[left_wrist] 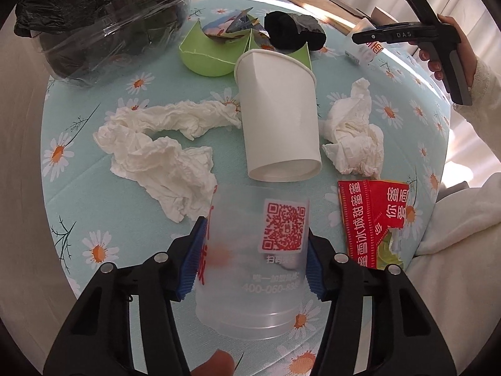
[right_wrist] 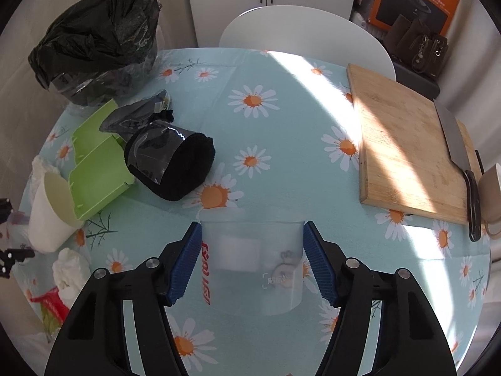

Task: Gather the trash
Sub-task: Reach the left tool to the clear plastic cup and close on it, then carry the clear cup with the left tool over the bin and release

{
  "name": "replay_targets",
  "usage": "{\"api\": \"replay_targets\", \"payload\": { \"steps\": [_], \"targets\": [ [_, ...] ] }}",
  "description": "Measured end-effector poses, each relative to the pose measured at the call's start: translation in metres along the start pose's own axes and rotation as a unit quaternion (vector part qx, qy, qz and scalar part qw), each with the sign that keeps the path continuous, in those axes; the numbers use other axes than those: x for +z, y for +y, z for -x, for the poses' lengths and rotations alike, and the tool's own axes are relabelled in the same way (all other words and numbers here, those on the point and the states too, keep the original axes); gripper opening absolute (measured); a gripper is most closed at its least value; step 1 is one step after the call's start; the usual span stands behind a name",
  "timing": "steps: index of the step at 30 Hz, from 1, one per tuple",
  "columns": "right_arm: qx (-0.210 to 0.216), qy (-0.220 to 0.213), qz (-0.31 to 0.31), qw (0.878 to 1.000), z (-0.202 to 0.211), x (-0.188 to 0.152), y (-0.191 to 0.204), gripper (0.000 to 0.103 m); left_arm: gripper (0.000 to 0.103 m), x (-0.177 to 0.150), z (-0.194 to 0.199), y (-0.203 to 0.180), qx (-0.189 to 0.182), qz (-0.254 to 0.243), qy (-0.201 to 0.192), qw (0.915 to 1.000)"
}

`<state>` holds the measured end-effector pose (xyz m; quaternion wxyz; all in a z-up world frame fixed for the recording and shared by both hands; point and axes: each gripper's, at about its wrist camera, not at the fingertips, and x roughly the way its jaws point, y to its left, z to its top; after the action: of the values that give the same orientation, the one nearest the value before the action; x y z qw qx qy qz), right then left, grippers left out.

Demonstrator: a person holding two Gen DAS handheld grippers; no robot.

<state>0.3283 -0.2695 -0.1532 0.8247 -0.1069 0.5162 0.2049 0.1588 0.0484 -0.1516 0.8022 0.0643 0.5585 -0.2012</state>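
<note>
Translucent plastic cup (left_wrist: 250, 263) between left gripper (left_wrist: 253, 250) pads.

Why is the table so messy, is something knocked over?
Yes. The white paper cup lies tipped on its side among crumpled tissues. A torn red wrapper sits near the edge, and the green box looks ripped open.
</note>
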Motion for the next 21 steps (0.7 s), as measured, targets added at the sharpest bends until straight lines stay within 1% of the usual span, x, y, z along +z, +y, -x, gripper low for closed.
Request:
{"api": "replay_targets", "payload": {
  "steps": [3, 5, 11, 18, 21],
  "targets": [
    [0.009, -0.008, -0.009, 1.0, 0.008, -0.002, 0.0, 0.06, 0.056, -0.001, 0.005, 0.002, -0.004, 0.003, -0.001, 1.0],
    [0.012, -0.015, -0.016, 1.0, 0.014, -0.003, 0.0, 0.06, 0.056, 0.0, 0.01, 0.004, -0.001, 0.008, -0.004, 1.0],
    [0.033, -0.042, -0.028, 0.998, 0.037, -0.003, 0.004, 0.06, 0.056, 0.0, 0.035, 0.007, 0.0, 0.028, -0.019, 0.9994],
    [0.059, -0.091, -0.022, 0.994, 0.071, 0.015, 0.016, 0.06, 0.056, 0.01, 0.071, 0.008, 0.024, 0.038, -0.048, 0.9979],
    [0.072, -0.11, -0.009, 0.991, 0.085, 0.025, 0.025, 0.06, 0.057, 0.016, 0.086, 0.012, 0.02, 0.047, -0.065, 0.9966]
  ]
}}
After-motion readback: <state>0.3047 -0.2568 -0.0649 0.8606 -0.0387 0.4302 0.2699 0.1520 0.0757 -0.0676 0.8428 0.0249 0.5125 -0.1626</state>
